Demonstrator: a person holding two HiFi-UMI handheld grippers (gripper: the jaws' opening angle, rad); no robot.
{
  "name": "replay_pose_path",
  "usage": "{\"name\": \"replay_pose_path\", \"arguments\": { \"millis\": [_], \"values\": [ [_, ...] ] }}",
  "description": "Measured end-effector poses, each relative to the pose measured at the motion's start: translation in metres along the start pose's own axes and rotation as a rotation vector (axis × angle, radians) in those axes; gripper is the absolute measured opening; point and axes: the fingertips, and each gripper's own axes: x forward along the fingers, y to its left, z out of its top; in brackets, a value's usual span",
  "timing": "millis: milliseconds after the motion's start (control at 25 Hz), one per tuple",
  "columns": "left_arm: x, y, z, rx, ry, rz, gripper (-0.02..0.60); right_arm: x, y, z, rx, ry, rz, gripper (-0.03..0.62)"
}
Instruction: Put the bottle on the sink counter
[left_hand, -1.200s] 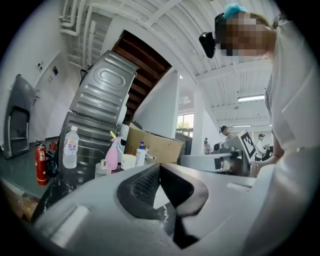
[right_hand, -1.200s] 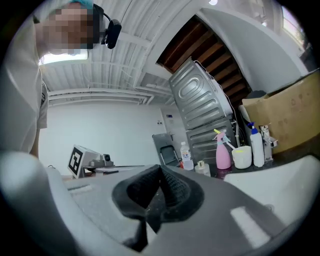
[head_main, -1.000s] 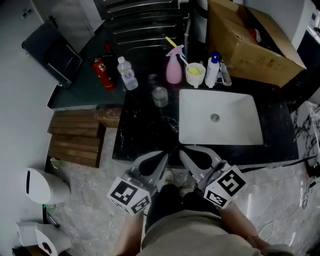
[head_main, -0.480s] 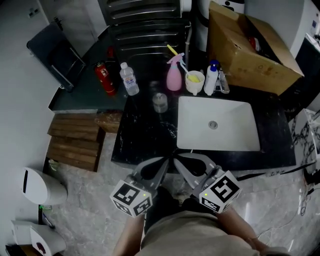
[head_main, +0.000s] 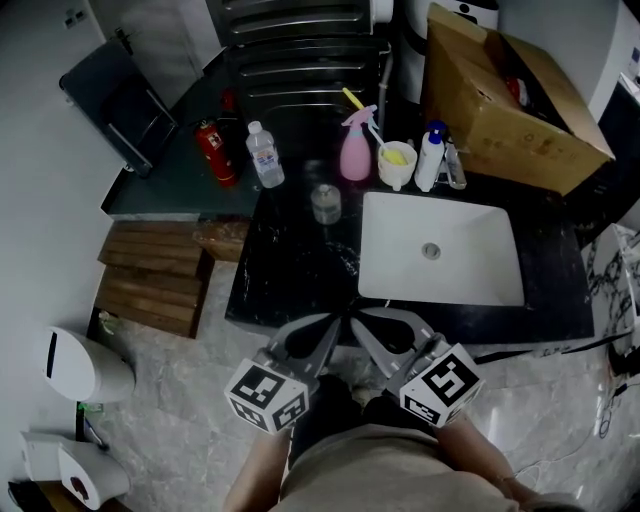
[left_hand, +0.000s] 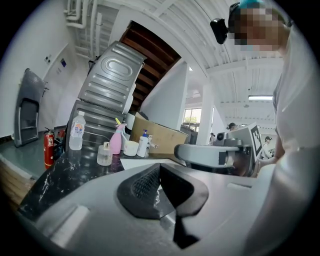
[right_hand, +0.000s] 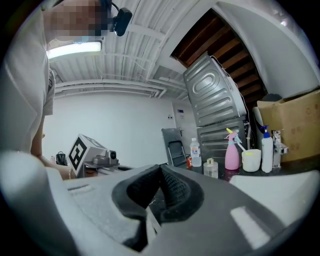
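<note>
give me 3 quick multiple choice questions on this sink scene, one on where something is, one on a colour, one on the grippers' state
1. Where does the water bottle stand?
A. in the sink
B. beside the red fire extinguisher
C. inside the cardboard box

2. What colour is the spray bottle?
A. green
B. pink
C. black

3. How are the left gripper and the right gripper?
A. both shut and empty
B. the left one shut on a bottle
C. both wide open

Answers:
1 B: the head view shows it just right of the extinguisher, at the counter's far left.
2 B: its body is pink in all three views.
3 A: each gripper view shows the pads together with nothing between them.
</note>
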Motion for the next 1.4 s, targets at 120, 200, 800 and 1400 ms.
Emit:
{"name": "replay_pose_path", "arguments": {
  "millis": [120, 200, 800, 1400],
  "values": [
    [-0.001, 0.003, -0.005, -0.003, 0.009, -0.003, 0.006, 0.003, 0.002, -0.003, 0.003, 0.004, 0.008, 0.003],
    [-0.003, 0.003, -0.005, 0.005, 0.011, 0.001, 0.006, 0.003, 0.003, -0.003, -0.005, 0.010, 0.014, 0.003],
    [-0.007, -0.002, -0.017, -0.022, 0.020, -0.007, 0.006, 0.001, 0.005, -0.016, 0.002, 0.051, 0.028, 0.003],
    [-0.013, 0.004, -0.024, -0.025, 0.034, 0.000, 0.006, 0.005, 0.006, -0.030, -0.006, 0.105, 0.045, 0.003]
  ]
}}
